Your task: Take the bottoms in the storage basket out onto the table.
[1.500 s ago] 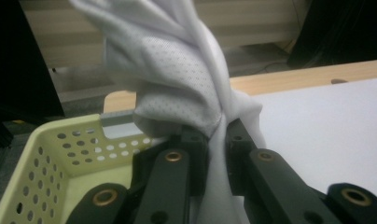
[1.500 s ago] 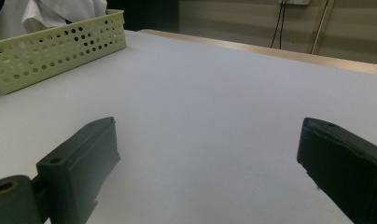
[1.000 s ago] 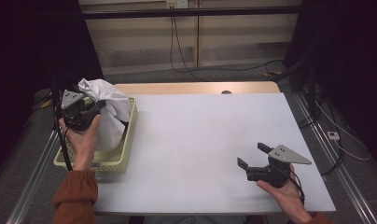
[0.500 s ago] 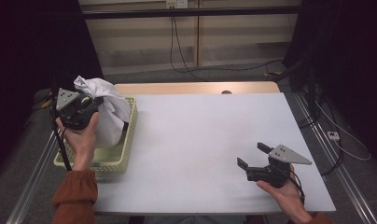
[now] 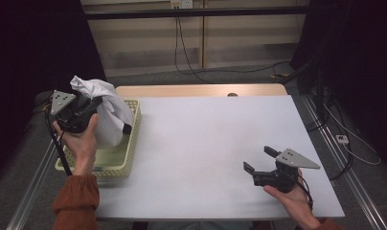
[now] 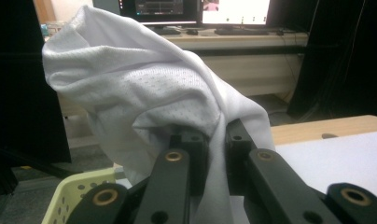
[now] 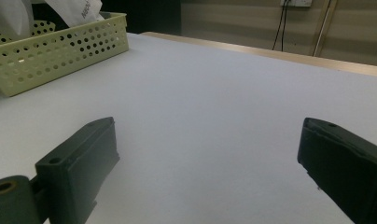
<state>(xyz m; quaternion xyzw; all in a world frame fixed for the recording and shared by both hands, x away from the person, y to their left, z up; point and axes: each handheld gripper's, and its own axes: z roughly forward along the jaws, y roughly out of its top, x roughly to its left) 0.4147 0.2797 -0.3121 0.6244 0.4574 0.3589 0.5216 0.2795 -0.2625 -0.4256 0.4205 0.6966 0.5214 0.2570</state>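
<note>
Clamped together on a fold of white cloth [image 6: 144, 88], the jaws of the left gripper [image 6: 212, 154] pinch the fabric between their pads, and the rest of it bunches up above and around them. In the high view the left gripper [image 5: 86, 109] holds the white cloth [image 5: 108, 115] raised over the far end of a pale yellow basket [image 5: 122, 163] at the left edge of the table [image 5: 206, 139], with the cloth's lower part hanging down into the basket. The fabric is a fine dotted mesh; a small dark patch shows at its right edge, too small to make out. The basket's walls are pierced with round holes, and it stands at the far left in the right gripper view [image 7: 60, 51].

Well apart from it, near the right front of the table, the right gripper [image 5: 259, 160] rests low with its jaws wide apart and bare tabletop between them [image 7: 210, 154]. Cables trail on the floor beyond the table's far edge. No writing can be read.
</note>
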